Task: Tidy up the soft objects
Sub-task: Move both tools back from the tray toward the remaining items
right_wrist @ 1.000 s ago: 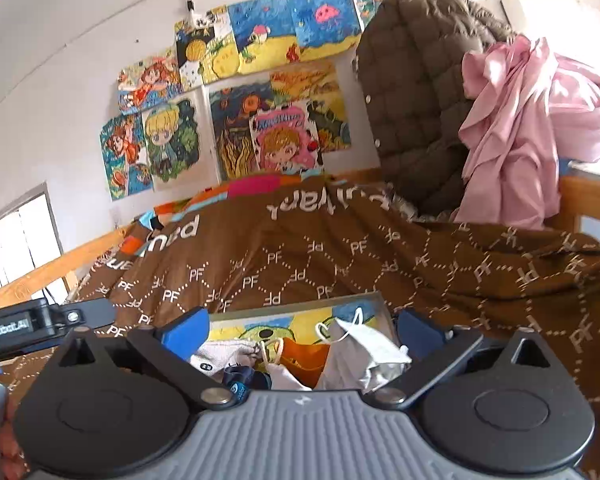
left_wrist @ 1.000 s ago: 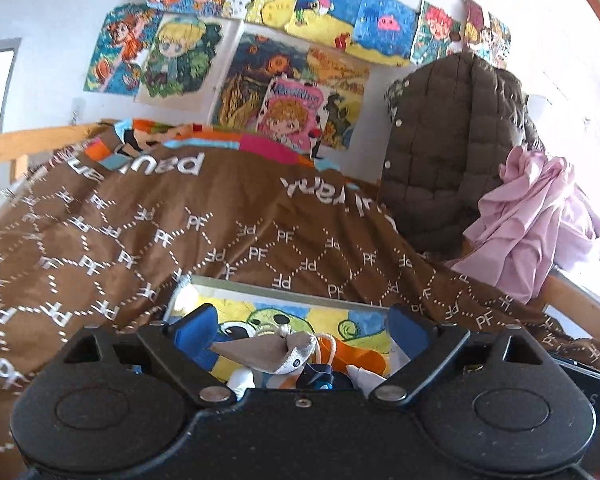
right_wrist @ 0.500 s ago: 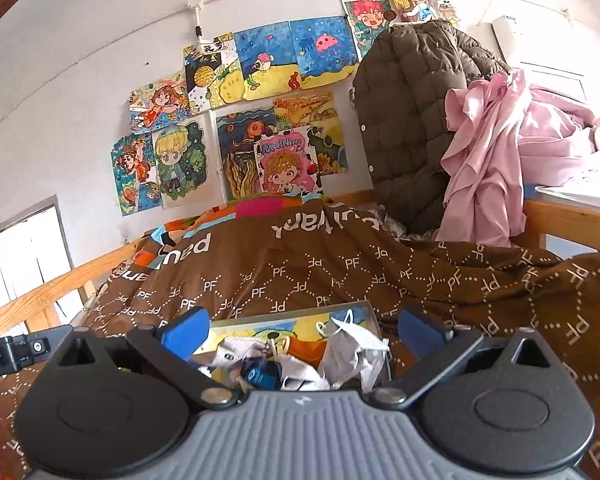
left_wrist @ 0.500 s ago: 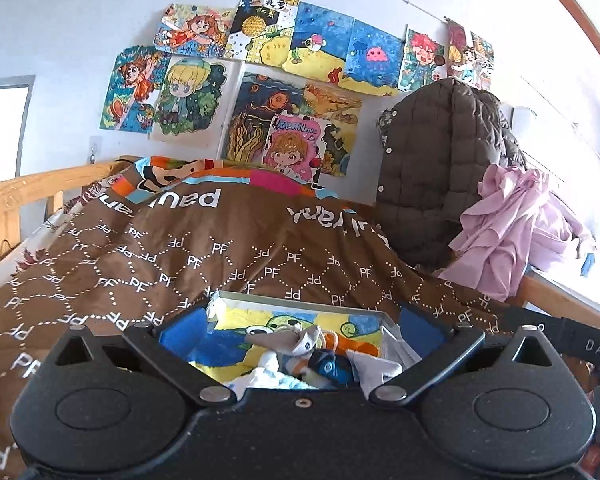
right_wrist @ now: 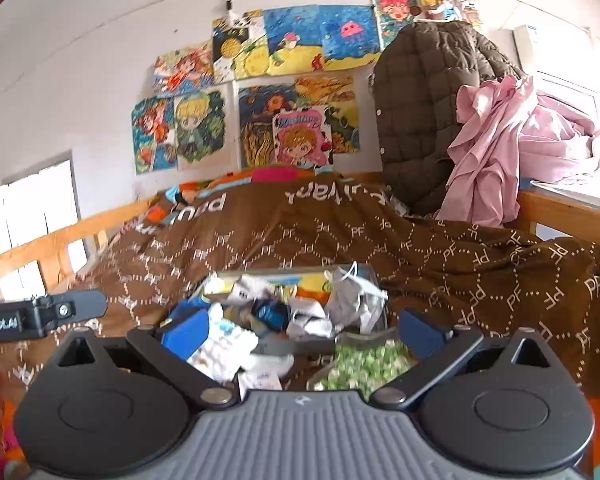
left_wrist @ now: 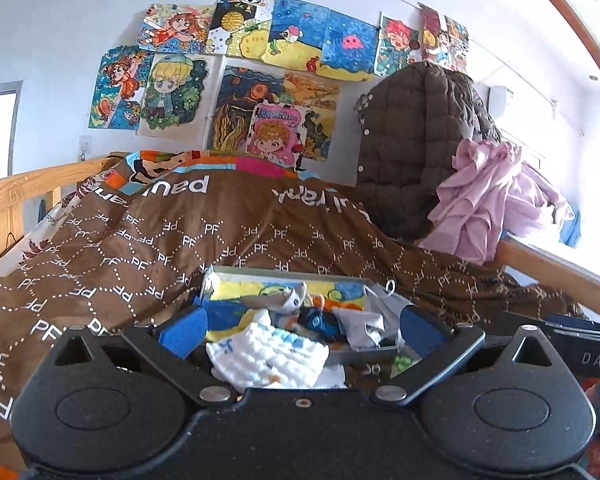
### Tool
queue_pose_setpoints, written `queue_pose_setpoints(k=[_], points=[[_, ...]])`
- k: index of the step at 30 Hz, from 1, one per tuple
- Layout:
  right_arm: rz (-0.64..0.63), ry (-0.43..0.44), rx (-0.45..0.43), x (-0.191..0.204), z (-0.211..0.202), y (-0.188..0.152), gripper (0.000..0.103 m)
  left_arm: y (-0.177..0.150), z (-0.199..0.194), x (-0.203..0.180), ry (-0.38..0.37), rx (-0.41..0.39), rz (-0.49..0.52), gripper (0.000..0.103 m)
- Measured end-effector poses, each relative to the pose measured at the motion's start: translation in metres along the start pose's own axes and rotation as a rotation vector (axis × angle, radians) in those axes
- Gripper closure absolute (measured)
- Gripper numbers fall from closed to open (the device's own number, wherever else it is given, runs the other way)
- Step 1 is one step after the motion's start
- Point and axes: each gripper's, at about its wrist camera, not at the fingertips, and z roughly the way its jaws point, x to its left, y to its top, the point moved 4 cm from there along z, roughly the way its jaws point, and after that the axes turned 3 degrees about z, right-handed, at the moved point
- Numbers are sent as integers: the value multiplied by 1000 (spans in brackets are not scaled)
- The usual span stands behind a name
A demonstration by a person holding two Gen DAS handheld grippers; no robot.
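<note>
Many soft things (left_wrist: 316, 316) already sit in the box (left_wrist: 284, 276) on the brown blanket (left_wrist: 140, 240), but a white cloth (left_wrist: 266, 354) hangs over its edge, a green one (right_wrist: 360, 364) lies outside, and the left claw (left_wrist: 300, 326) and right claw (right_wrist: 300, 328) are both wide open, holding nothing.

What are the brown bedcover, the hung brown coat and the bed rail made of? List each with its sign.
Brown bedcover: soft matte woven fabric, probably; it drapes in folds, printed letters.
Brown coat: quilted padded textile, slight sheen; stitched squares, snap buttons.
Bed rail: light wood, smooth; visible grain.
</note>
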Motion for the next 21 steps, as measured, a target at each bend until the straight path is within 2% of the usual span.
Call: queue_pose_setpoints(k=[12, 21], points=[[-102, 11, 168, 28, 3, -42, 0, -45, -6, 12, 2, 115, 38, 1], [-142, 35, 236, 39, 14, -54, 0, -68, -5, 29, 24, 177, 54, 1]])
